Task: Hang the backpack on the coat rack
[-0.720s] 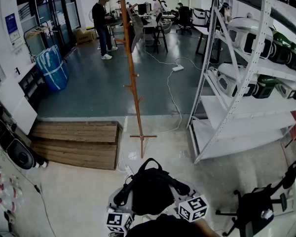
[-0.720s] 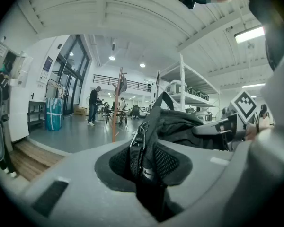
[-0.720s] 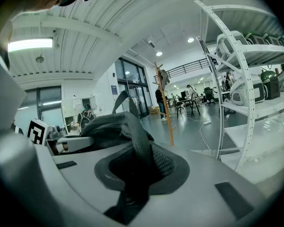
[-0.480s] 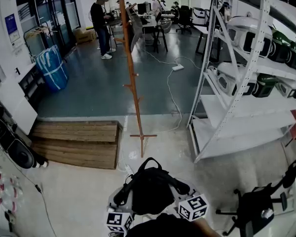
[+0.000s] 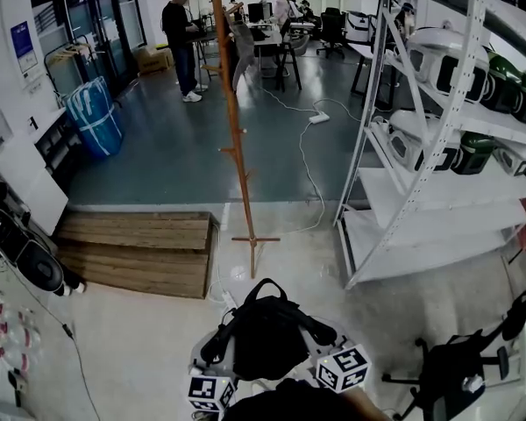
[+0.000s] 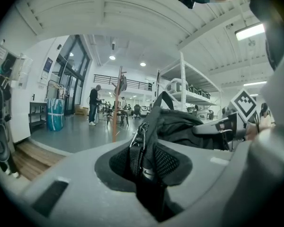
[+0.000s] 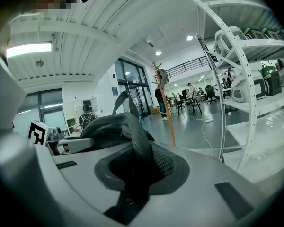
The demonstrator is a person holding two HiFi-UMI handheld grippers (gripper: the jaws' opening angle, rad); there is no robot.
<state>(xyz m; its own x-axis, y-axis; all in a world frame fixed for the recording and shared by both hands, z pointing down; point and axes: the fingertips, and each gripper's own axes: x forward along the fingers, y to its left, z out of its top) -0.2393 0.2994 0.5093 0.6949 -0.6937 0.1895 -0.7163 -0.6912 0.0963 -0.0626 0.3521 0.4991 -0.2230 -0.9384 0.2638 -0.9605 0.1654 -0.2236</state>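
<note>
**Grippers.** The left gripper (image 6: 144, 162) is pinching a shoulder strap (image 6: 141, 143) of the backpack (image 5: 265, 338). Webbing and a metal buckle fill the gap between its jaws. The right gripper (image 7: 132, 171) is clamped on the other strap (image 7: 138, 143), which bunches in its jaws in the same way. Neither set of tongs is spread or empty.

**Location of the task item.** The backpack hangs between the two grippers at the near edge of the head view, clear of the floor. Its top carry loop (image 5: 270, 288) points toward the far side.

**Change noted.** Very little differs from the earlier pictures. The backpack and both marker cubes keep the same place in the head view, and both grips are unchanged. The background drifts only slightly. The coat rack (image 5: 237, 147) stands where it did, its foot just beyond the bag and its pole running away to the far side.

**Finding.** Judged from this, the carry is secure but the approach has barely advanced and the hanging step is not yet begun. The bag sits low, near the rack's foot, so it probably needs lifting toward the pegs (image 5: 231, 153) with the loop presented to one.

**Hazards.** A floor cable (image 5: 305, 160) trails to the right of the rack. The wooden platform (image 5: 136, 253) lies to its left.
</note>
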